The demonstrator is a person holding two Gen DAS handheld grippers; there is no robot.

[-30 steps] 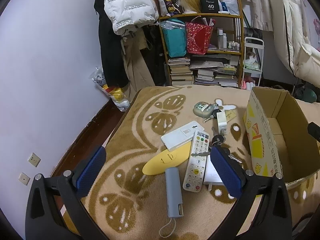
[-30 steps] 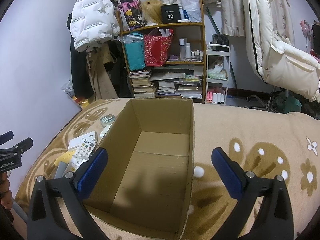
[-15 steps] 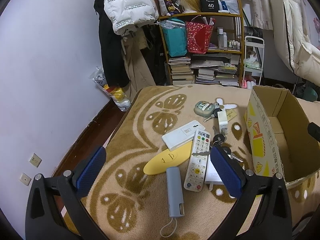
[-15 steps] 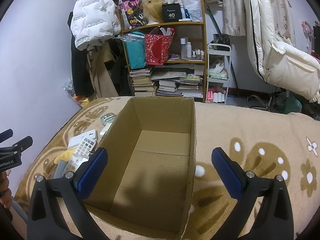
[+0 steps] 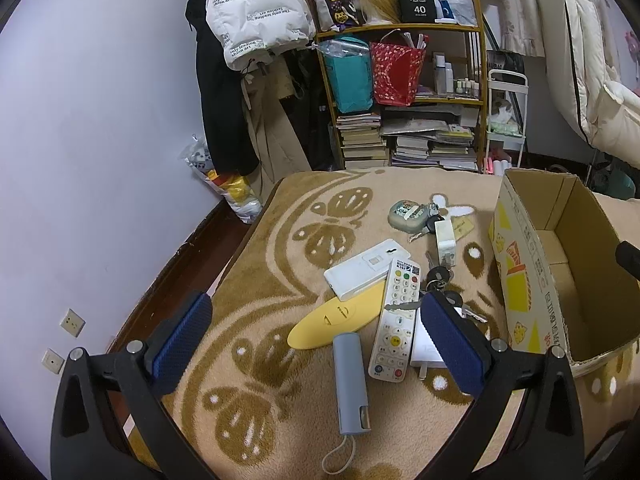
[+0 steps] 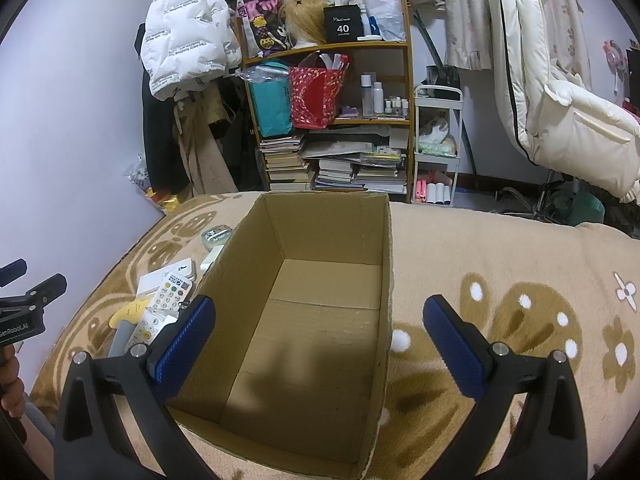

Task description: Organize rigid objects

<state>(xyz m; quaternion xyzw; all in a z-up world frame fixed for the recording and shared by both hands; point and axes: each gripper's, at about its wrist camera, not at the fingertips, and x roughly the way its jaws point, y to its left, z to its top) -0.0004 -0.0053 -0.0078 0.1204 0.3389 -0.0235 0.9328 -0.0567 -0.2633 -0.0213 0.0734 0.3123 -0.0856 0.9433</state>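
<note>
On a tan patterned blanket lies a pile of small objects: a grey stick-shaped device with a cord, a white remote control, a yellow oval piece, a flat white box, keys, a white charger and a round green case. My left gripper hovers open above them, holding nothing. An open cardboard box, with nothing visible inside, stands to the right of the pile. My right gripper hangs open over the box.
A wooden shelf with bags, bottles and stacked books stands against the back wall, next to hanging coats. A white trolley is beside it. The blanket's left edge drops to dark floor. A hand holds the left gripper.
Almost nothing differs; both views have shifted very slightly. Nothing was taken hold of or let go.
</note>
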